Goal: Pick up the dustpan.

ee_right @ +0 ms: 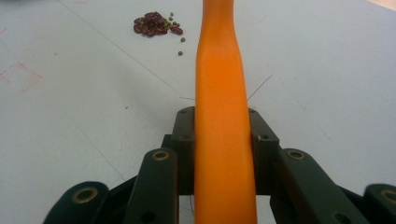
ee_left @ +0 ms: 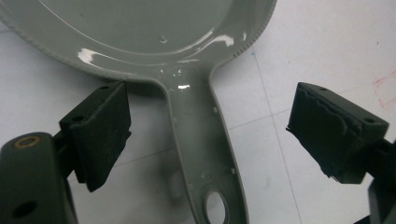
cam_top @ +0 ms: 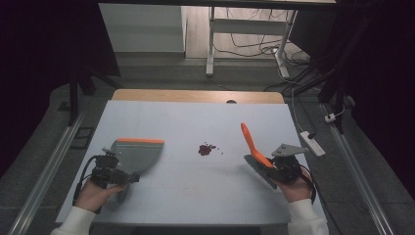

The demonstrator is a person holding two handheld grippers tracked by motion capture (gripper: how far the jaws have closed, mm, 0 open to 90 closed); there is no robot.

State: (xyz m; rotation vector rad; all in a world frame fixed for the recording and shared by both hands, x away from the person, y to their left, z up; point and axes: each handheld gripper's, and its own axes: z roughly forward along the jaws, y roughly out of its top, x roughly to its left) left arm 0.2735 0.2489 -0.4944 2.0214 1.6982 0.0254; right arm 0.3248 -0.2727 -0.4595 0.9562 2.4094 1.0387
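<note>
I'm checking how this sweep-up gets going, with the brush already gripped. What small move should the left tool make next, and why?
Probably close the left tool on the dustpan's handle. Its jaws stand open on either side of the handle without touching it, and the dustpan lies flat on the table. The right tool already clamps the orange brush handle, and the beans wait between the two.

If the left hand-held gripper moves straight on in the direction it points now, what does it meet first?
Probably the grey dustpan's handle: it lies between the open jaws of the left hand-held gripper, with the dustpan's tray just beyond. Depth is unclear, so the jaws may pass on either side of the handle first.
</note>
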